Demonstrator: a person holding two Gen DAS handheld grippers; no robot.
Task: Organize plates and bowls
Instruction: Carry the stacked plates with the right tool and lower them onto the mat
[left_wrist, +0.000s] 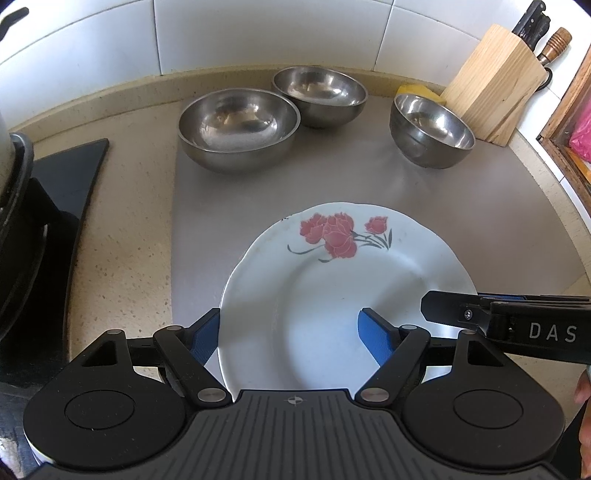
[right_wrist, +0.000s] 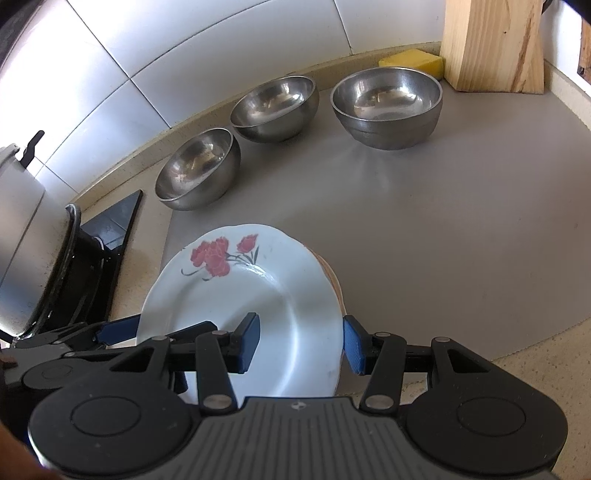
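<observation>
The flowered plate (right_wrist: 240, 314) lies on the grey mat (right_wrist: 443, 240), stacked on another plate whose brownish edge (right_wrist: 334, 280) peeks out at its right. My right gripper (right_wrist: 301, 345) straddles that right rim; I cannot tell whether it pinches, while my left gripper (left_wrist: 288, 332) stands apart across the left rim. Beyond, three steel bowls (left_wrist: 238, 129) line the tiled wall beside a knife block (left_wrist: 495, 83).

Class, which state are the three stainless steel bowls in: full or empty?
Empty. The large bowl, the middle bowl and the small bowl all stand upright, showing bare shiny metal inside.
</observation>
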